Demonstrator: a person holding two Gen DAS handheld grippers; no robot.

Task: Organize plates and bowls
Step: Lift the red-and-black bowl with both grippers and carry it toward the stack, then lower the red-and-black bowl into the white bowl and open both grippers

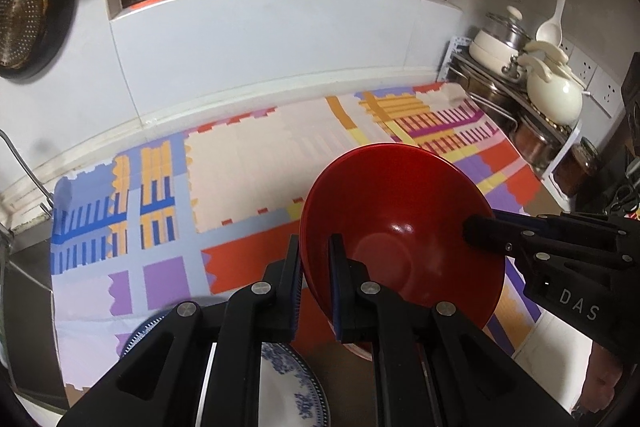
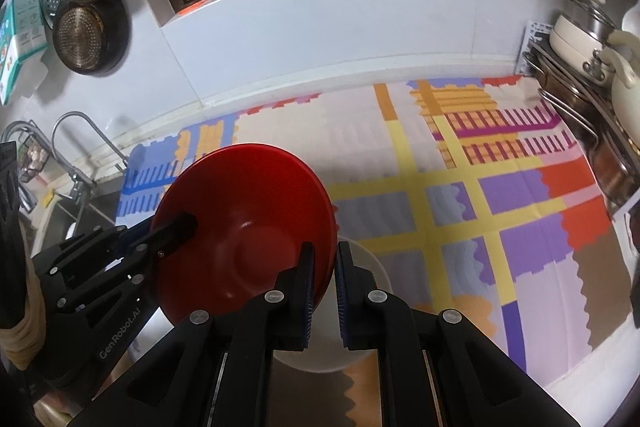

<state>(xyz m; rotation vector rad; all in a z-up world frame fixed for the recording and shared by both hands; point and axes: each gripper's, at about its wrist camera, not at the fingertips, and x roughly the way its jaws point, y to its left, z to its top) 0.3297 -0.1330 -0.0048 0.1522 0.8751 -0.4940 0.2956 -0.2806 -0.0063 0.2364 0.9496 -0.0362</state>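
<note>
Left wrist view, both grippers [image 1: 314,281] [image 2: 325,285] pinching tilted red bowl [image 1: 404,231]

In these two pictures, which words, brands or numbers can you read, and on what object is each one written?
"DAS": white letters on the body of the right gripper, seen from the left wrist camera.
"GenRobot.AI": pale letters on the body of the left gripper, seen from the right wrist camera.
Printed card hanging on the wall at far left: it carries print, but too small and blurred to read.
</note>
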